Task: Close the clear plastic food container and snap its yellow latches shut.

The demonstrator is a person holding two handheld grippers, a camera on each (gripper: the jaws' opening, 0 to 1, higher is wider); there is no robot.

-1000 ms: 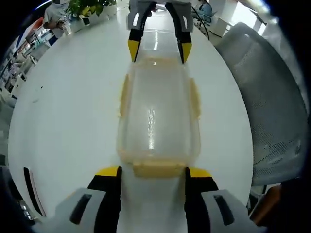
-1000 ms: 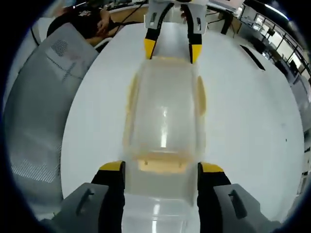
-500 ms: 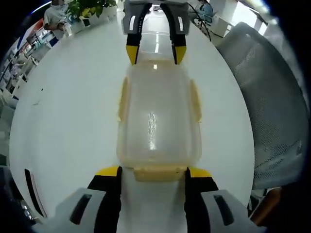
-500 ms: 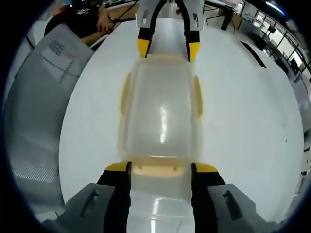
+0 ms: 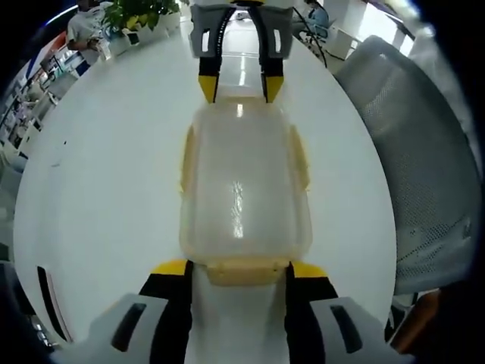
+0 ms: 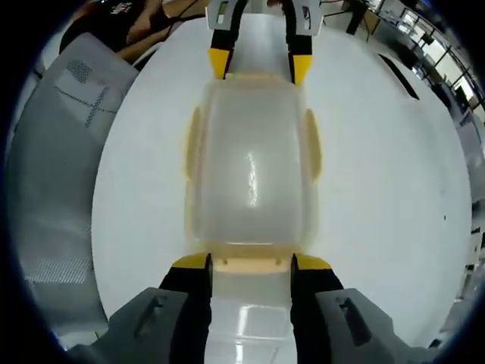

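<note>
In the left gripper view, the clear plastic food container [image 5: 244,186] lay in the middle of a white table [image 5: 106,174], with wide bare surface at 9 o'clock and less at 3 o'clock, where the table edge ran close to a grey mesh chair [image 5: 424,167]. The left gripper [image 5: 237,269] stood at 6 o'clock, its yellow-tipped jaws apart on both sides of the near yellow latch [image 5: 241,271]. The right gripper [image 5: 239,85] came in at 12 o'clock, jaws also apart at the far end of the lid. Green plants [image 5: 140,11] stood far at 11 o'clock. The long axis of the container ran from 6 to 12 o'clock.

In the right gripper view, the container [image 6: 250,163] was again central, the lid lying on it, side latches [image 6: 194,144] at 9 and 3 o'clock. The right gripper [image 6: 250,263] held its jaws apart around the near latch [image 6: 250,264]; I cannot tell if they touched it. The chair [image 6: 57,189] stood at 9 o'clock, open table [image 6: 394,189] at 3 o'clock. The left gripper [image 6: 258,67] was at 12 o'clock.
</note>
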